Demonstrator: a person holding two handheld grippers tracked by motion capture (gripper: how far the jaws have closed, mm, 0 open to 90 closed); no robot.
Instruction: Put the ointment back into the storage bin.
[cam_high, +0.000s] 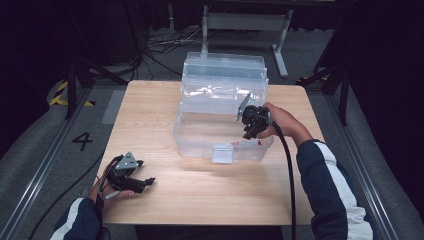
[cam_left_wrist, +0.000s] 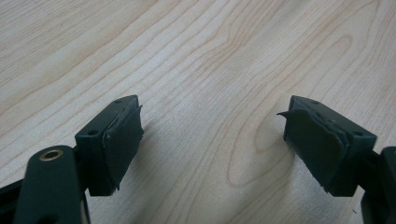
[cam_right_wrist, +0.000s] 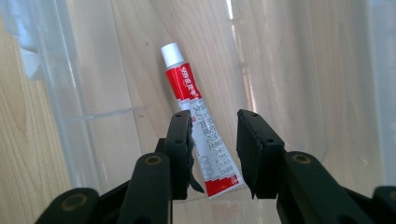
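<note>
One clear plastic storage box with a hinged lid thrown back stands on one pale wooden table, and one red-and-white ointment tube with a white cap lies inside it. There are two black two-jaw grippers, one in each of the person's hands.

The right gripper reaches down into the box at its near right corner, as the high view shows. In the right gripper view the tube lies on the clear floor of the box, slanting away from the jaws, its cap pointing up and to the left and its crimped red end between the two jaws. The jaws stand a little apart around that end; the left jaw lies close along the tube's edge, while a clear gap separates the tube from the right jaw, so the grip is released and nothing is clamped.

The left gripper rests low over the near left part of the table, well apart from the box. In the left gripper view its jaws are spread wide with bare wood grain between them.

The box holds the single tube; a small clear latch tab hangs on its front wall.
</note>
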